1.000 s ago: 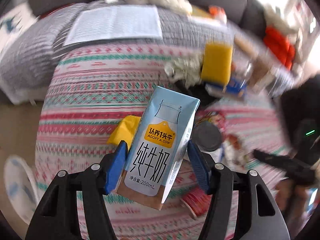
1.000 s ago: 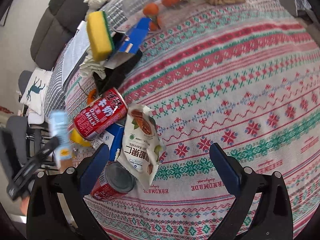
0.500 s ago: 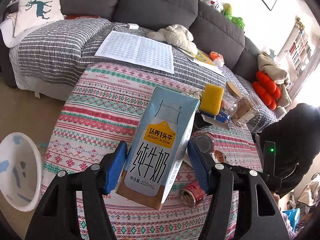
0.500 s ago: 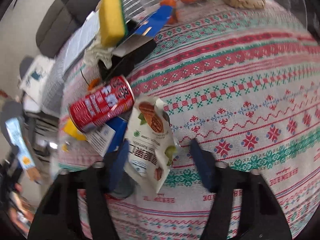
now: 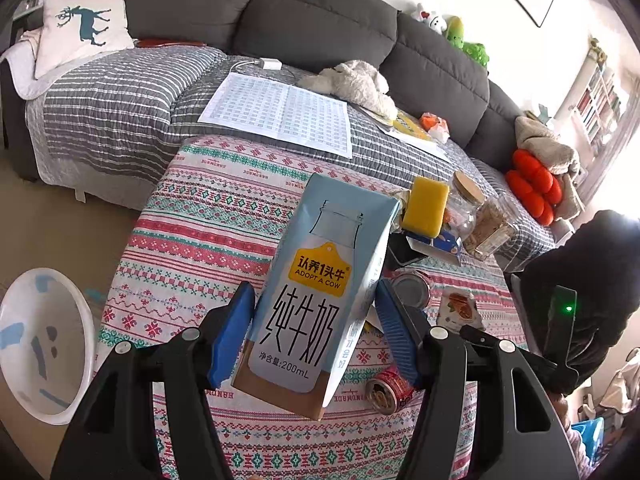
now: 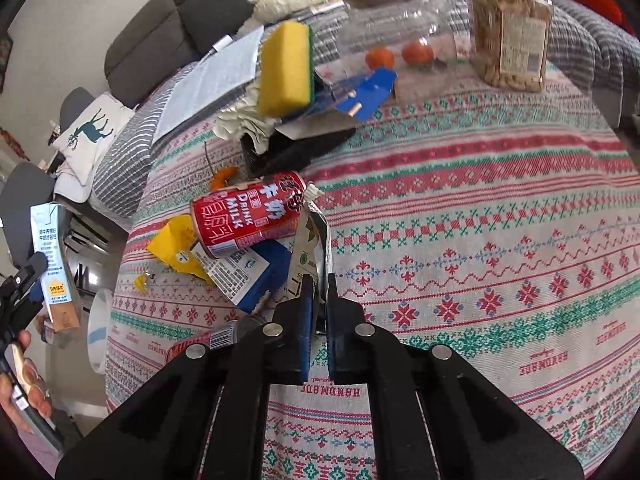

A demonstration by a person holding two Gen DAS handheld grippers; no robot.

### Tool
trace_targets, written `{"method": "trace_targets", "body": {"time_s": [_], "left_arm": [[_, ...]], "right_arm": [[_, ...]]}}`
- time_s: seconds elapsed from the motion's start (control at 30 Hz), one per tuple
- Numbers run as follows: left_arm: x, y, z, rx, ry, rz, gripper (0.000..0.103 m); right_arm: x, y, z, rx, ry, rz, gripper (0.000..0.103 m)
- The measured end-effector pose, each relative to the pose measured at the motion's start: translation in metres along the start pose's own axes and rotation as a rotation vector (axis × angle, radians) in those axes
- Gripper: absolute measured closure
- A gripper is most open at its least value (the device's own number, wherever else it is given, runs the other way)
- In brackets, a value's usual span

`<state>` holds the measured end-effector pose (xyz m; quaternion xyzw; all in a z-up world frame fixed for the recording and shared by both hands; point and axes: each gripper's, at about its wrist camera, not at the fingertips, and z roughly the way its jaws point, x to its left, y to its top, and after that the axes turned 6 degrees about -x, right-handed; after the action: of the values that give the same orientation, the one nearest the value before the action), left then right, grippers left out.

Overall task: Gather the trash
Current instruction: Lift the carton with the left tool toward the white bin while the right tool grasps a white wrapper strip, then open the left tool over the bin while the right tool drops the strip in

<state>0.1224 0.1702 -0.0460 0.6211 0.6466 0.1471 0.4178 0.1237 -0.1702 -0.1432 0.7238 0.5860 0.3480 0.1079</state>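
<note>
My left gripper [image 5: 316, 332] is shut on a light blue milk carton [image 5: 324, 292] and holds it upright above the table's left end; the carton also shows in the right wrist view [image 6: 54, 264]. My right gripper [image 6: 318, 296] is shut on a white snack wrapper [image 6: 314, 240], pinched edge-on and lifted off the patterned tablecloth [image 6: 480, 220]. A red milk can [image 6: 248, 216] lies on its side just beyond it, over a blue box [image 6: 256, 276] and a yellow wrapper [image 6: 176, 248]. Another red can [image 5: 390, 390] lies near the table's front edge.
A white bin [image 5: 40, 344] stands on the floor left of the table. A yellow sponge [image 6: 286, 68], a black pouch [image 6: 296, 148], a clear jar [image 6: 400, 36] and a snack jar [image 6: 510, 44] crowd the far end. A sofa [image 5: 320, 32] lies behind.
My right gripper has closed from wide open onto the snack wrapper and lifted it. My left gripper has raised and drawn back the milk carton, bringing the white bin into view.
</note>
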Motion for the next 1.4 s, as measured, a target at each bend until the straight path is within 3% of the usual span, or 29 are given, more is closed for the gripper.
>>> {"method": "trace_targets", "body": {"time_s": [0.53,0.63,0.73,1.03,1.2,1.4], "left_arm": [[0.023,0.006,-0.021,-0.081,0.078,-0.074,0.041],[0.036,0.007,-0.034,-0.126,0.139,-0.103,0.041],[0.054,0.007,-0.048,-0.162,0.247,-0.122,0.041],[0.135,-0.006,-0.077,-0.133,0.466,-0.266,0.041],[0.178,-0.016,-0.092,-0.117,0.54,-0.347,0.041],[0.217,-0.029,-0.095,-0.083,0.569,-0.431,0.041]], "right_arm": [[0.033,0.009,-0.046,-0.229,0.024,-0.116,0.098],[0.046,0.007,-0.052,-0.268,0.041,-0.149,0.098],[0.064,0.005,-0.055,-0.292,0.074,-0.184,0.098],[0.125,-0.01,-0.052,-0.312,0.142,-0.314,0.098],[0.164,-0.023,-0.049,-0.307,0.193,-0.382,0.098],[0.211,-0.043,-0.048,-0.293,0.241,-0.471,0.098]]}}
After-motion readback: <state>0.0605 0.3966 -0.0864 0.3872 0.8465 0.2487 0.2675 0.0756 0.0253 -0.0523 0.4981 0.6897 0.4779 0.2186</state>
